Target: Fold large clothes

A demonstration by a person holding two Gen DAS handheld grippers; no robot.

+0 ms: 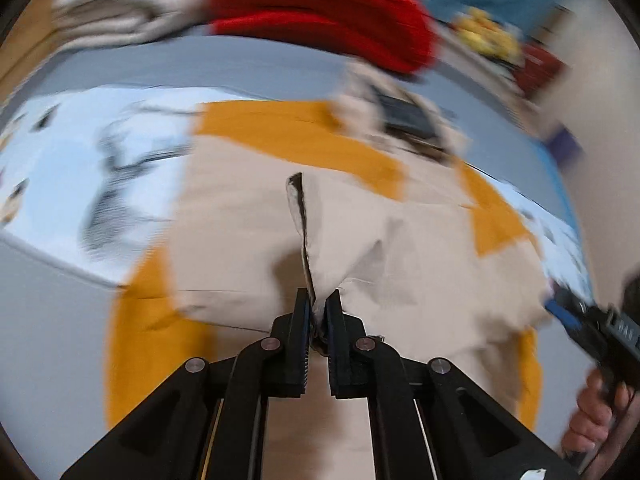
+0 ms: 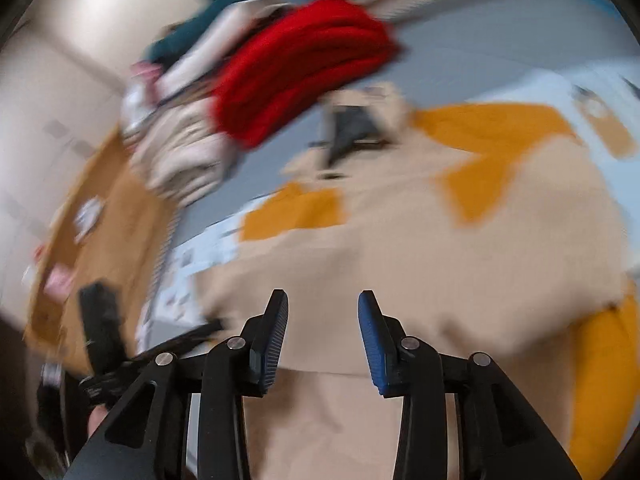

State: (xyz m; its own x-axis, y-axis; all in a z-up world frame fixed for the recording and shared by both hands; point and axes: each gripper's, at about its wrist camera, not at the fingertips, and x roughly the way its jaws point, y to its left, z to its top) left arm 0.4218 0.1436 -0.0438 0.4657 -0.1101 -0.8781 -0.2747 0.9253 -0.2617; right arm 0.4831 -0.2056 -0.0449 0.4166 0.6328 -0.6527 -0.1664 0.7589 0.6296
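The left tool has its two black fingers pressed together on a fold of the coat. The pinched bit of tan cloth sticks up between the pads, and a dark edge of the coat runs away from the tips up the middle of the view.

The right tool has its fingers spread wide. One blue pad faces the other with a clear gap, and nothing is between them. It hangs over the tan coat. I cannot tell if it touches the cloth. In the left view, the right tool shows at the right edge, near the side of the coat, with a hand gripping its handle.

The coat lies spread out on a yellow cloth. Yellow parts peek out around it on both sides. Under these is a pale blue sheet with dark marks on it, lying on a grey top.

Beyond the coat sits a red bundle. Just beside it is a cream pile, and a teal thing lies behind them. A brown box shows at the left in the right view. Both pictures are blurry, so small things are hard to make out.
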